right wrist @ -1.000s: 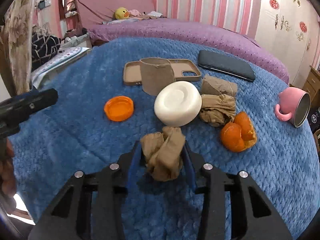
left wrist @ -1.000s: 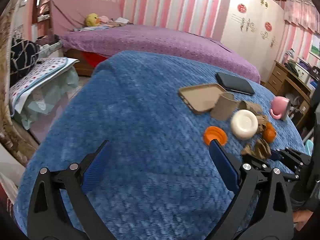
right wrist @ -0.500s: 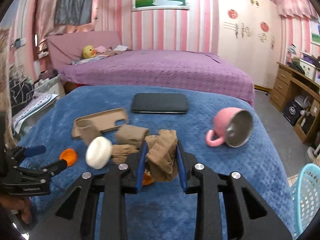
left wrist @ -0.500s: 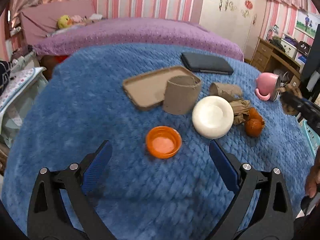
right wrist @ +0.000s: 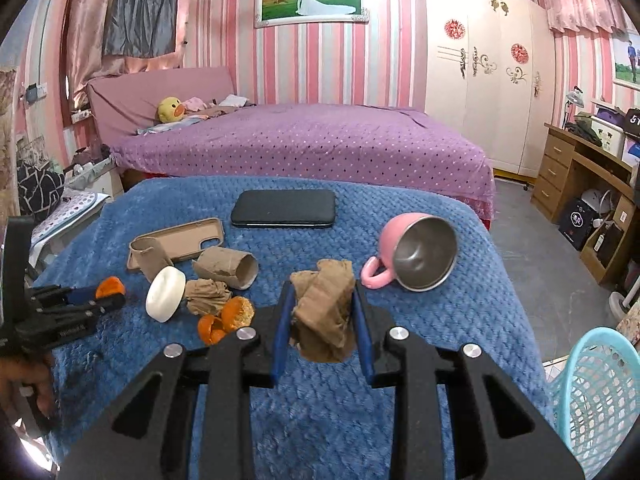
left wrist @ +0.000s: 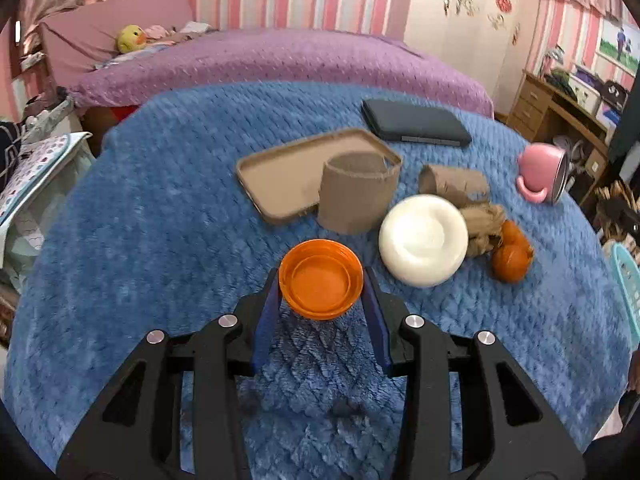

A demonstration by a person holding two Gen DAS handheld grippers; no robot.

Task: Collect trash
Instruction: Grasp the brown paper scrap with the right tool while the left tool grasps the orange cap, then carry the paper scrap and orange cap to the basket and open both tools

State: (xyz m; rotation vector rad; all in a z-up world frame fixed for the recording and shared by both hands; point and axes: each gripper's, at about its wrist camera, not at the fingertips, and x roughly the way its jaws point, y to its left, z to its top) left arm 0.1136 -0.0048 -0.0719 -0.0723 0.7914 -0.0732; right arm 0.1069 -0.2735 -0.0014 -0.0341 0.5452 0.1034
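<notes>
My left gripper [left wrist: 321, 280] is shut on an orange plastic lid [left wrist: 321, 279], just above the blue blanket [left wrist: 160, 240]. My right gripper [right wrist: 322, 312] is shut on a crumpled brown wad [right wrist: 324, 316] and holds it above the blanket, left of a light-blue mesh basket [right wrist: 592, 392] on the floor. On the blanket lie a white round lid [left wrist: 423, 240], orange peel [left wrist: 512, 256], a crumpled brown wad [left wrist: 482, 226], a cardboard tube lying down [left wrist: 452, 184] and an upright cardboard tube [left wrist: 356, 196]. The left gripper with the lid also shows in the right wrist view [right wrist: 102, 294].
A tan phone case [left wrist: 296, 176], a black phone [left wrist: 416, 124] and a tipped pink mug [left wrist: 544, 172] lie on the blanket. A purple bed [right wrist: 304, 140] stands behind, a wooden desk [right wrist: 580, 184] at the right, and a stool with patterned cushion [left wrist: 28, 168] at the left.
My left gripper moved forward to the orange lid and shut on it. My right gripper carried the brown wad up and to the right, bringing the basket into view.
</notes>
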